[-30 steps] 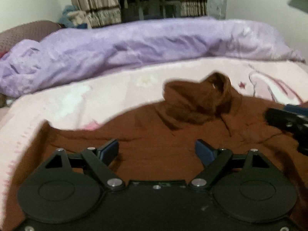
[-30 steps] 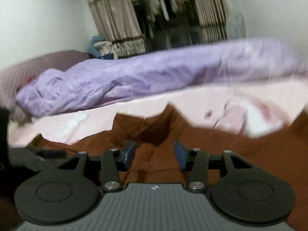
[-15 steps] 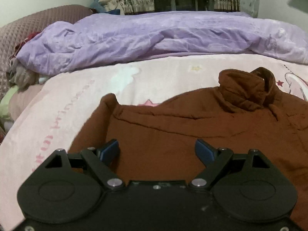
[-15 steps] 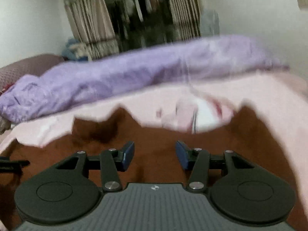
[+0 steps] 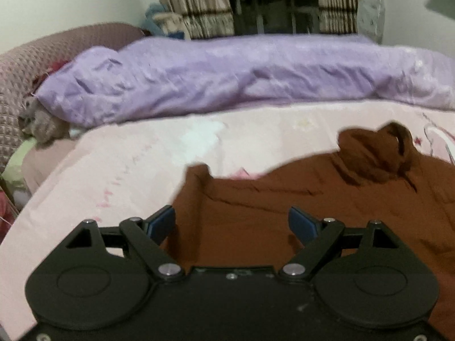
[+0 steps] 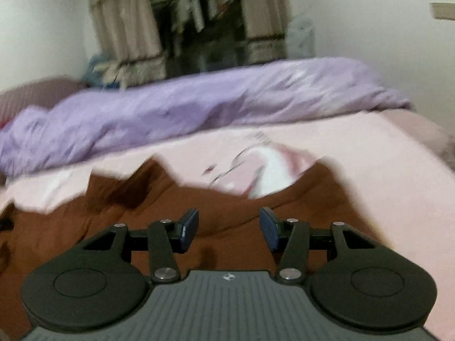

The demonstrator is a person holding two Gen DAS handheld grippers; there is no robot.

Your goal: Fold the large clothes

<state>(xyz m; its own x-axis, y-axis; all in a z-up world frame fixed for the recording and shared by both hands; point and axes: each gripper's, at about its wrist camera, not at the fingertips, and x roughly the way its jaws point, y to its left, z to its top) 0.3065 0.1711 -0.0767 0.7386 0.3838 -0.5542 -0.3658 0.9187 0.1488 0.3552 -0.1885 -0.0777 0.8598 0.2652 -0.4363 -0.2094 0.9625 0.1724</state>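
Both grippers hang open and empty over the brown hoodie [image 5: 298, 199], left gripper [image 5: 231, 224] now nearer its left edge, right gripper [image 6: 229, 228] slightly wider, pink bedsheet [image 5: 128, 164] bare beyond.

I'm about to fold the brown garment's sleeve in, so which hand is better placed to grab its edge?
Probably left: the left tongs hang open at the brown garment's edge by the pink sheet.
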